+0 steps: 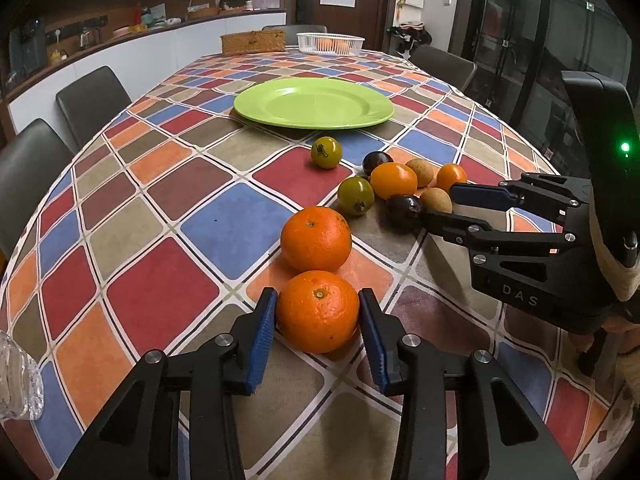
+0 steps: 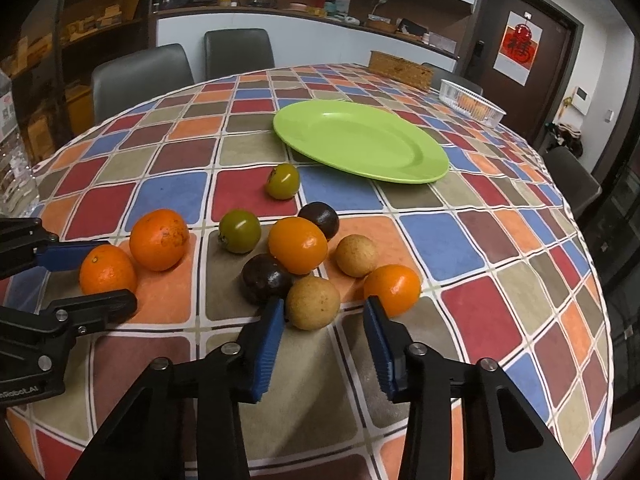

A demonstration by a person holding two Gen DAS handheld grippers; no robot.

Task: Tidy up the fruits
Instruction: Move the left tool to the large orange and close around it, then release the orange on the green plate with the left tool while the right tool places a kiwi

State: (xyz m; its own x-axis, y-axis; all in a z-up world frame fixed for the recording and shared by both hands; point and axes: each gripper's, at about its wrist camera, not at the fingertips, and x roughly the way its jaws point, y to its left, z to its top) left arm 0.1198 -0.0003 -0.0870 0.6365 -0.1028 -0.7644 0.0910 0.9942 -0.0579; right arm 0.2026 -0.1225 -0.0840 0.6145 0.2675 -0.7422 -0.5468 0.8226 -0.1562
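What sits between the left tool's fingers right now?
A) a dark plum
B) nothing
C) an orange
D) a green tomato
C: in the left wrist view the left tool has an orange between its blue pads, which sit right at the fruit's sides on the checked tablecloth.

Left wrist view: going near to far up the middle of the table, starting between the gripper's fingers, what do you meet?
Near orange between the left gripper pads → second orange → lone green tomato → green plate → white basket.
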